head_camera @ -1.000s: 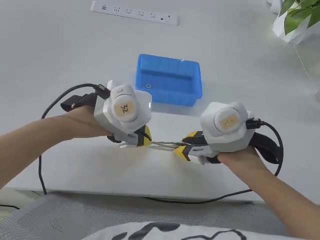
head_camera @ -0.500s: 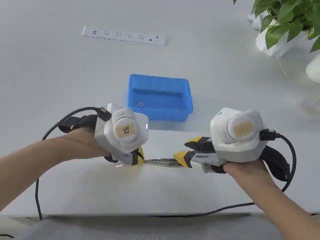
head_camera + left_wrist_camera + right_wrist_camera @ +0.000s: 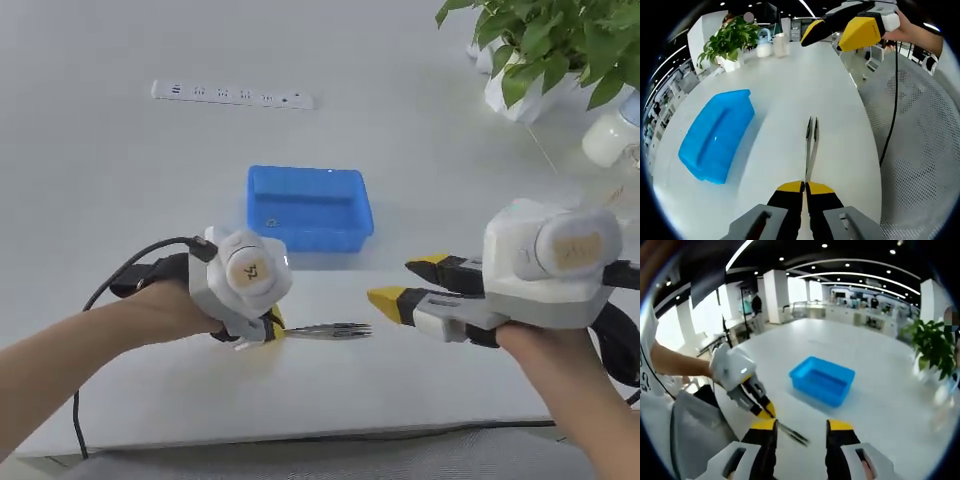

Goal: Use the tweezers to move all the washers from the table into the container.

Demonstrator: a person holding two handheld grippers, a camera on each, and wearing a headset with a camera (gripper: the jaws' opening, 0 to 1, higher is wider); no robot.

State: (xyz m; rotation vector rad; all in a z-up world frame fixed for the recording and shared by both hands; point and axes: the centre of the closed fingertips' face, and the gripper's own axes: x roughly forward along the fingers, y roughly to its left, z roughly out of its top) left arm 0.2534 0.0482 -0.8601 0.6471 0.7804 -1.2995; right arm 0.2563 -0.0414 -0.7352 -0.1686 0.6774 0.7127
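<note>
My left gripper (image 3: 272,326) is shut on the handle end of the metal tweezers (image 3: 332,330), which stick out to the right just above the white table. In the left gripper view the tweezers (image 3: 811,144) run straight ahead from the closed jaws. My right gripper (image 3: 405,281) hangs open to the right of the tweezer tips, apart from them. The blue container (image 3: 308,207) stands behind both grippers, with one small washer (image 3: 268,223) in its left corner. In the right gripper view the container (image 3: 822,379) lies ahead and the tweezers (image 3: 792,434) cross between the open jaws.
A white power strip (image 3: 232,95) lies at the back of the table. A potted plant (image 3: 545,40) and a white bottle (image 3: 608,135) stand at the back right. A black cable (image 3: 115,287) trails off the left gripper. The table's front edge (image 3: 300,438) is close below the grippers.
The right gripper has opened, come off the tweezers and drawn away to the right. The tweezers stay in the left gripper. The head camera has tilted up.
</note>
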